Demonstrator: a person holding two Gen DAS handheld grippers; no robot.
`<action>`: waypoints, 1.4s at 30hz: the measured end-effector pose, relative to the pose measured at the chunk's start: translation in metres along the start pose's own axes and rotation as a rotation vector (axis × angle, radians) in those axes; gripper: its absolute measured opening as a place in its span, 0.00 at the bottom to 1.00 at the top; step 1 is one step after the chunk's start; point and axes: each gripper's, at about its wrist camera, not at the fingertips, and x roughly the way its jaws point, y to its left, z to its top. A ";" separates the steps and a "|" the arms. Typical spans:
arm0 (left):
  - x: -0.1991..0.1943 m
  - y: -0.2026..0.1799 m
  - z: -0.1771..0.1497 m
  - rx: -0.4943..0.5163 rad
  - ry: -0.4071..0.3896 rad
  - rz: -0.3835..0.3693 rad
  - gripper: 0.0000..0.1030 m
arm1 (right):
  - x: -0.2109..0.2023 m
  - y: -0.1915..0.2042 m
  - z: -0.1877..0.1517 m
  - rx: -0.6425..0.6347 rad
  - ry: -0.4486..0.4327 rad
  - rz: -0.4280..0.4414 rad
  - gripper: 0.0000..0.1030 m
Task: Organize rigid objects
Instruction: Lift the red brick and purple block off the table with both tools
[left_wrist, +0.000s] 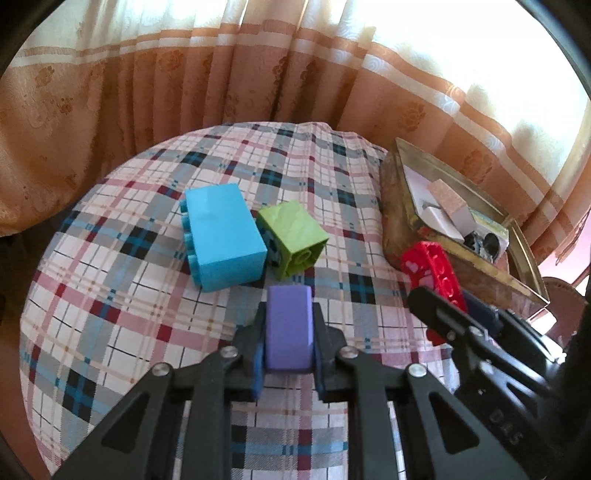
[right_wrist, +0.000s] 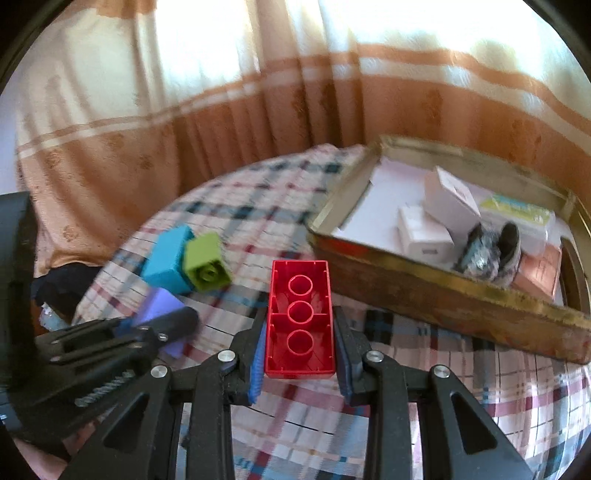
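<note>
My left gripper (left_wrist: 288, 325) is shut on a purple brick (left_wrist: 289, 325) and holds it above the plaid cloth; the brick also shows in the right wrist view (right_wrist: 160, 304). My right gripper (right_wrist: 300, 332) is shut on a red brick (right_wrist: 300, 321), hollow underside up; it shows in the left wrist view (left_wrist: 434, 267) beside the tin. A blue brick (left_wrist: 223, 238) and a green brick (left_wrist: 293, 240) lie touching on the cloth just beyond the purple one, and show at left in the right wrist view, blue (right_wrist: 168, 264) and green (right_wrist: 206, 262).
A worn metal tin (right_wrist: 443, 295) stands at the right, holding white boxes (right_wrist: 448, 197), a card pack and a dark wrapped item (right_wrist: 487, 251). It also shows in the left wrist view (left_wrist: 395, 206). An orange curtain (left_wrist: 221, 81) hangs behind the round plaid table (left_wrist: 110, 295).
</note>
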 end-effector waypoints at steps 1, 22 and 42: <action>-0.001 0.000 0.000 0.002 -0.004 0.006 0.17 | -0.002 0.002 0.000 -0.006 -0.008 0.003 0.33; -0.015 -0.017 -0.004 0.087 -0.078 0.108 0.17 | -0.014 -0.011 0.002 0.064 -0.071 0.016 0.33; -0.020 -0.048 -0.014 0.128 -0.066 0.052 0.17 | -0.056 -0.028 -0.010 0.105 -0.129 -0.036 0.33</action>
